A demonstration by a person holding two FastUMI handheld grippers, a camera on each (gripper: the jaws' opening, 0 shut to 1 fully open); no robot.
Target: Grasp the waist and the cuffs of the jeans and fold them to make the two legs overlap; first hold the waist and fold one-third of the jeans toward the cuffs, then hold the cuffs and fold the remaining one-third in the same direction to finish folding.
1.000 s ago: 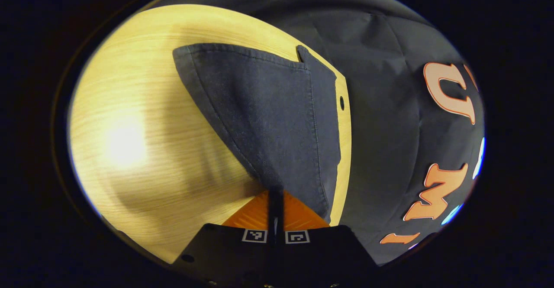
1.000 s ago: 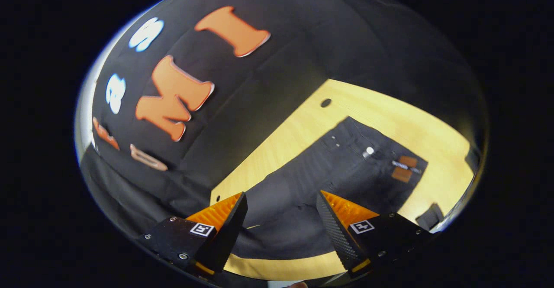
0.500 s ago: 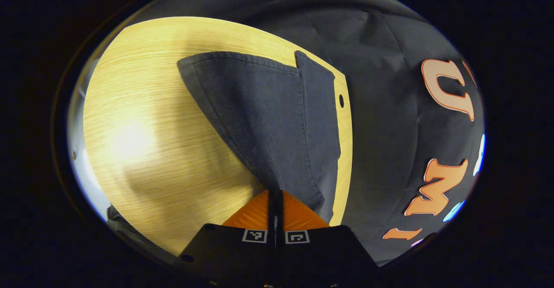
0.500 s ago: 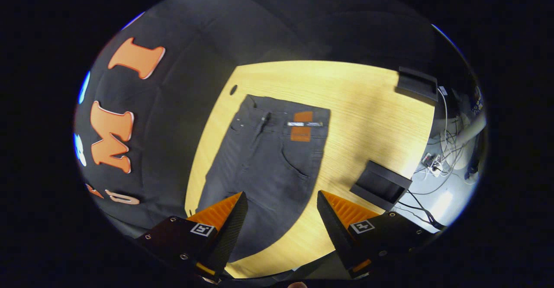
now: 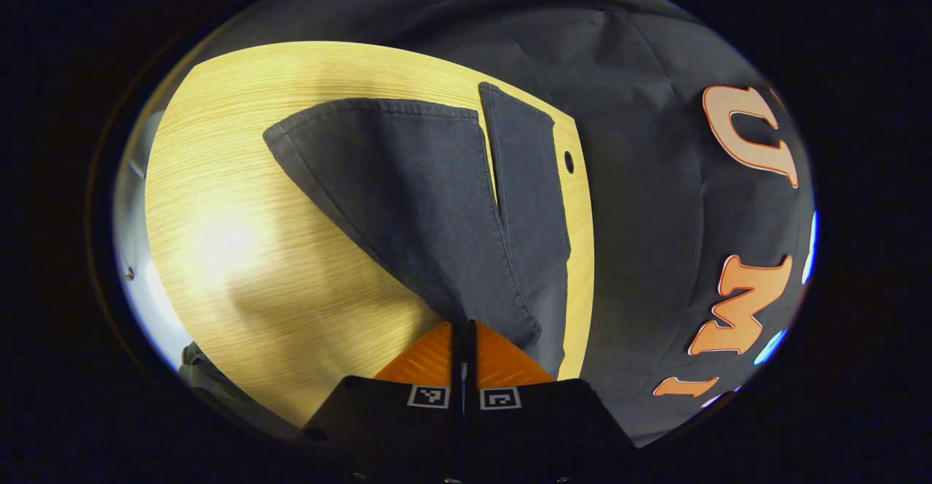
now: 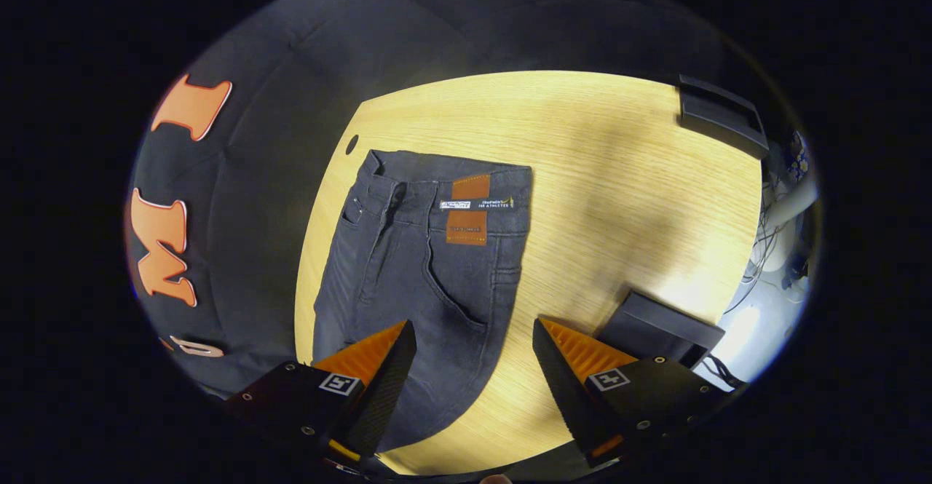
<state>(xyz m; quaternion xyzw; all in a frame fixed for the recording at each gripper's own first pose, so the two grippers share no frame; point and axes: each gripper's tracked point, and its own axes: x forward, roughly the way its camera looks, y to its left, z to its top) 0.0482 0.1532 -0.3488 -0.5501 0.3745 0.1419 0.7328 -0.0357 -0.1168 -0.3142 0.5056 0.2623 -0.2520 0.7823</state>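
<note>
On the pale wooden counter the dark jeans lie flat, close to the edge by the booth's black cloth wall. Seen from the right gripper view, the waist is at the far end, with a brown patch on the band. The left gripper view takes in the other end: two legs running away from the camera, the upper leg lifted and drawn aside so that a narrow gap shows between it and the lower leg near the cuffs.

The left tongs are pressed together on denim, pinching the fabric of the upper leg at its near end; both fingers seem to bear on it. The right tongs stand spread wide, hovering above the seat of the jeans and gripping nothing.

By my reading the work is at its first step, bringing one leg over the other, and this is not yet finished, since the legs do not lie edge to edge. Next, the left tongs would need to carry their leg across until seams and cuffs match, while the right tongs come down to the waist and close on it. A black tray sits just beside the right tongs, and another at the far corner; both are well clear of the jeans.
</note>
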